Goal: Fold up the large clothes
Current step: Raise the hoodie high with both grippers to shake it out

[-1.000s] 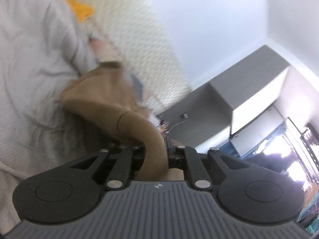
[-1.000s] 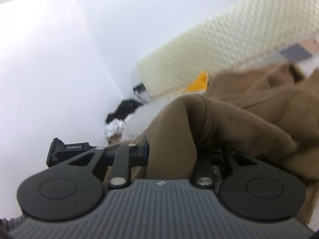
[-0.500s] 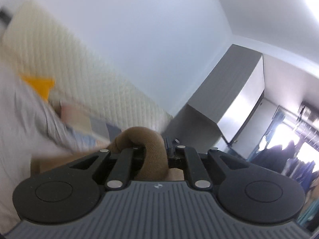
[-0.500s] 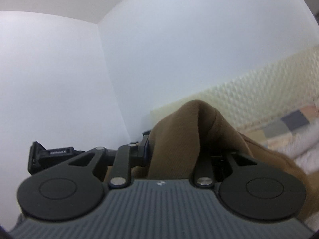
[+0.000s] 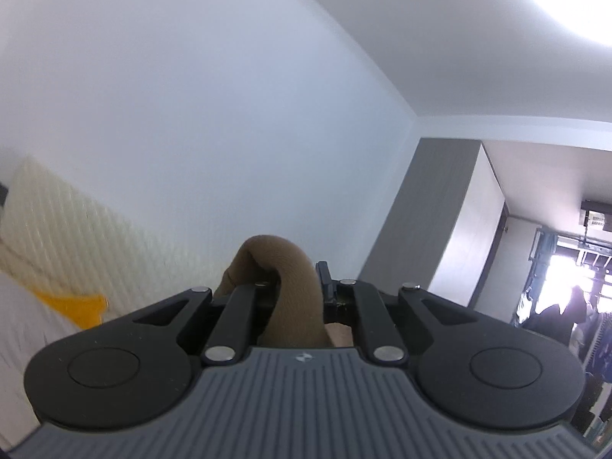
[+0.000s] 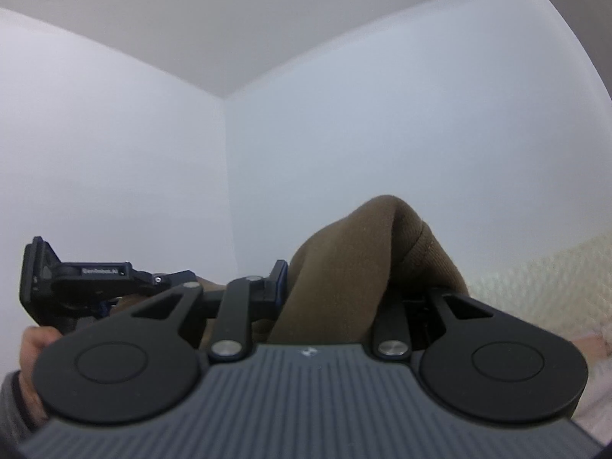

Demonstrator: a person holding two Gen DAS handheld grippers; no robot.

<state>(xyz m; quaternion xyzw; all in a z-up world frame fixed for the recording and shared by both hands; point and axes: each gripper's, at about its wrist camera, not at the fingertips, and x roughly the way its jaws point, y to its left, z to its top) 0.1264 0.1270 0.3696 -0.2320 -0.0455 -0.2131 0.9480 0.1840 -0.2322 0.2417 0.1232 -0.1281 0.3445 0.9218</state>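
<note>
Left wrist view: both hand-held grippers [image 5: 296,298] [image 6: 340,290] pinching brown garment [image 5: 294,290], white walls [image 5: 210,114].

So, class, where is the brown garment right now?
The brown garment is pinched in the left claw and the right claw, with white walls behind.

1. Brown garment [image 6: 367,264]: matt, soft knit cloth.
2. Left gripper [image 5: 298,298]: matt black plastic, ribbed grey housing, shiny metal pins.
3. Headboard [image 5: 65,229]: cream quilted fabric.
4. Wall [image 6: 420,134]: smooth, matt.
</note>
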